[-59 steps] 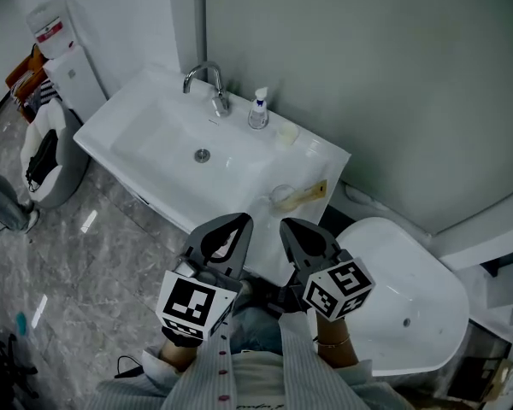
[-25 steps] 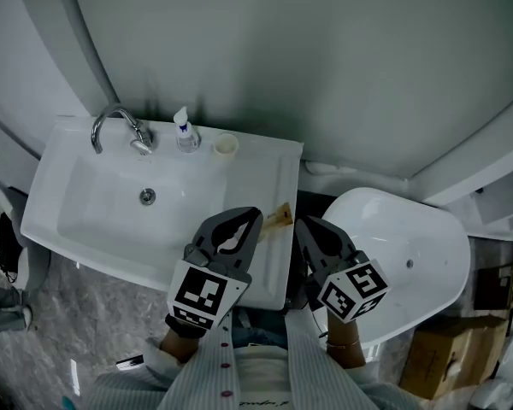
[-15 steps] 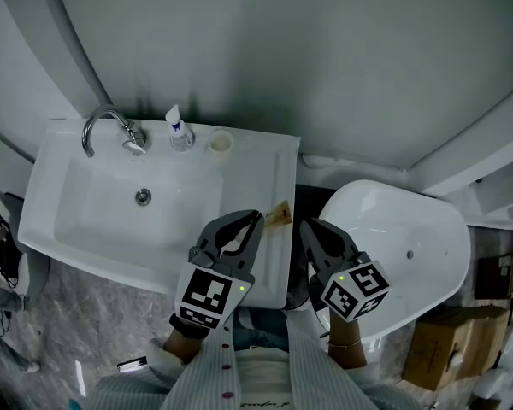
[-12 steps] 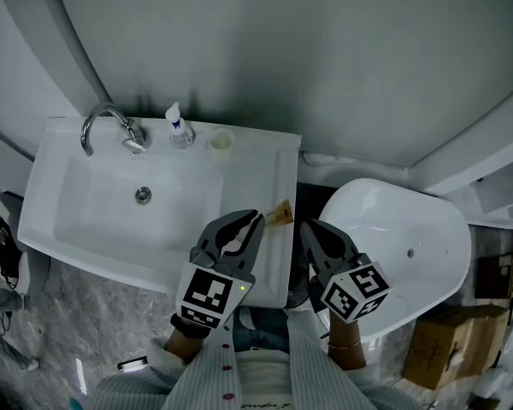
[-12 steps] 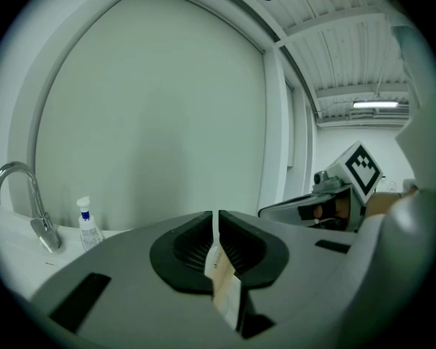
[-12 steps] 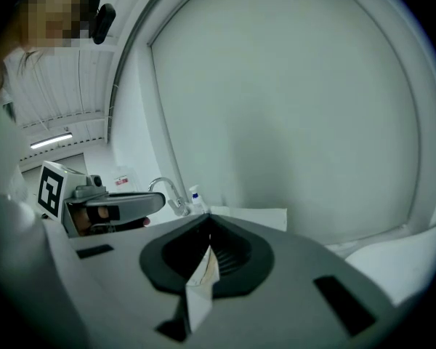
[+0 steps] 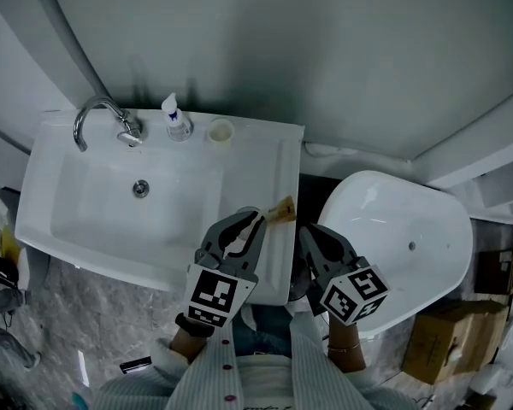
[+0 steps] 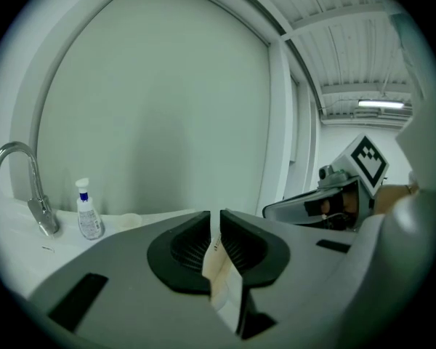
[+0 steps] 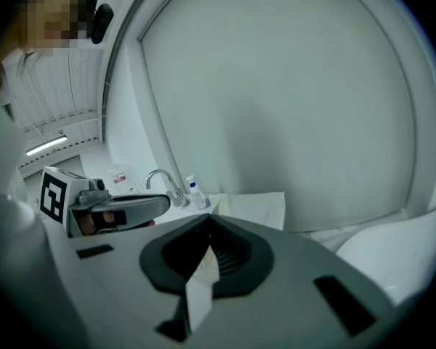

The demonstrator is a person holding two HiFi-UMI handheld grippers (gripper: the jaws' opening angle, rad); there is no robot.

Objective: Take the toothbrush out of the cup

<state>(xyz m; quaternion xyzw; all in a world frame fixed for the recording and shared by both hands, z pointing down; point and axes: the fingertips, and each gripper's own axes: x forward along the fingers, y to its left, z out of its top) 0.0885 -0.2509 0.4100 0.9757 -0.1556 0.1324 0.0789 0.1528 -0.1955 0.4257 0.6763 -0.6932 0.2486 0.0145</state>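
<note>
Toothbrush: not identifiable with certainty in any view. The cup (image 7: 221,131) stands upright on the back edge of the sink (image 7: 85,220), just right of the bottle (image 7: 176,122), and nothing in it can be made out at this size. A tan piece (image 7: 282,209) lies at the sink's right edge, toward the front, just beyond the tips of the left gripper (image 7: 256,216). Whether this piece is the toothbrush cannot be told, nor whether the gripper touches it. The left gripper hangs over the front right corner of the sink. Its own view shows the jaws closed to a thin slit, with only a pale strip (image 8: 221,275) hanging in the slit and nothing else gripped. The right gripper (image 7: 304,231) is beside it, off the sink's right edge, between the sink and a white oval fixture (image 7: 402,246). Its jaws meet at the tips, likewise with a pale strip (image 9: 200,282) between them and no object held. Both grippers point toward the grey wall (image 7: 325,49), well apart from the cup. The tap (image 7: 98,118) is at the back left of the sink, left of the bottle. A cardboard box (image 7: 440,348) sits on the floor at the lower right. Striped sleeves (image 7: 256,378) show at the bottom edge of the head view.
</note>
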